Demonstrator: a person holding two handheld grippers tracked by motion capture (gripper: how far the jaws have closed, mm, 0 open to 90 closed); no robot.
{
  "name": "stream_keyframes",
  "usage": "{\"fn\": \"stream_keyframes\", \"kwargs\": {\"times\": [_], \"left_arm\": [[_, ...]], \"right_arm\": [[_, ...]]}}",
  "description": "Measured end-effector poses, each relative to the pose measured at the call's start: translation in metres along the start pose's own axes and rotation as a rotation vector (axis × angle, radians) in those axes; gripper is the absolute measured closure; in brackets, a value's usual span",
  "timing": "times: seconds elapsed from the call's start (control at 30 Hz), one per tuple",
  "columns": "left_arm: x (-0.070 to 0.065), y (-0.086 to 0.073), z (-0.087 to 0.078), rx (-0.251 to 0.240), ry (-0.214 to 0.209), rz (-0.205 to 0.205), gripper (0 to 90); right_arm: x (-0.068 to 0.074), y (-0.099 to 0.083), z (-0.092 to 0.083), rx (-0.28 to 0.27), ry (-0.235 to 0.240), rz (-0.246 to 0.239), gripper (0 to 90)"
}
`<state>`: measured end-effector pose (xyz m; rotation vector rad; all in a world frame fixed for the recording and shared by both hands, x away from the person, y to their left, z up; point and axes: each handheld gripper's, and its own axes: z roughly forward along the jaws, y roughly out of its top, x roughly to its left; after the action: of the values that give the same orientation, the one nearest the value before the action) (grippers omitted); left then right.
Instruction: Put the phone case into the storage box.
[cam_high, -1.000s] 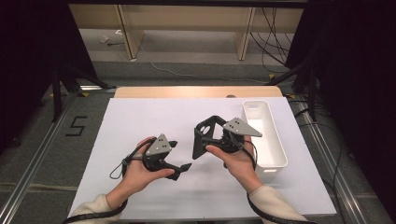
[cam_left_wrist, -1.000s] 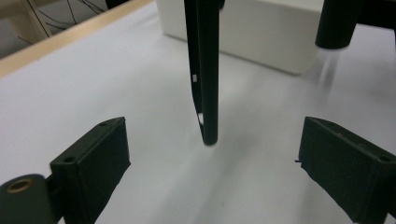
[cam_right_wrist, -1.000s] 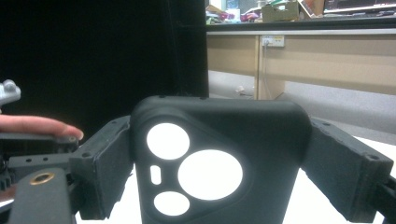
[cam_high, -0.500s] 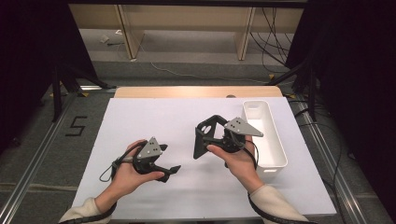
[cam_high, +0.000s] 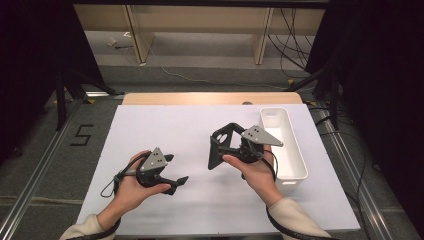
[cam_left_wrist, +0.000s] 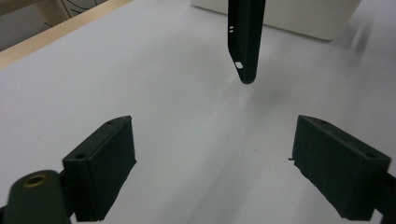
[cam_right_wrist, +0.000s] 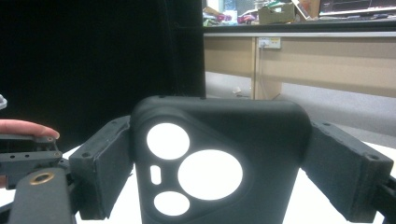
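Observation:
A black phone case (cam_high: 221, 146) with round camera cut-outs stands upright just above the white table sheet (cam_high: 165, 125), and my right gripper (cam_high: 229, 146) is shut on its two sides. In the right gripper view the case (cam_right_wrist: 219, 140) is squeezed between both pads (cam_right_wrist: 105, 168). My left gripper (cam_high: 176, 169) is open and holds nothing, low over the sheet and to the left of the case. In the left gripper view the case (cam_left_wrist: 245, 42) shows edge-on ahead, hanging beyond the wide-apart jaws of the left gripper (cam_left_wrist: 219, 158).
A long white bin (cam_high: 300, 155) lies along the sheet's right side, close behind my right hand, and its wall (cam_left_wrist: 289, 16) shows past the case. A wooden strip (cam_high: 210, 98) runs along the table's far edge. Cables and black stands stand on the floor beyond.
My left gripper has drawn back to the left and toward the person, away from the case. The right gripper has kept the case almost still.

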<state>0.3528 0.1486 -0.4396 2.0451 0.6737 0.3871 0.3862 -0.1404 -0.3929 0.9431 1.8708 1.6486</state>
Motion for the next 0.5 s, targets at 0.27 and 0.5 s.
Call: {"fn": "stream_keyframes", "kwargs": {"times": [0.27, 0.5], "left_arm": [[0.0009, -0.0013, 0.0011, 0.002, 0.002, -0.004, 12.8], [0.0010, -0.0022, 0.0021, 0.001, 0.005, -0.001, 12.6]], "right_arm": [[-0.0002, 0.0001, -0.0005, 0.002, 0.002, -0.003, 14.8], [-0.0025, 0.0028, -0.0027, 0.000, -0.001, -0.002, 14.8]]}}
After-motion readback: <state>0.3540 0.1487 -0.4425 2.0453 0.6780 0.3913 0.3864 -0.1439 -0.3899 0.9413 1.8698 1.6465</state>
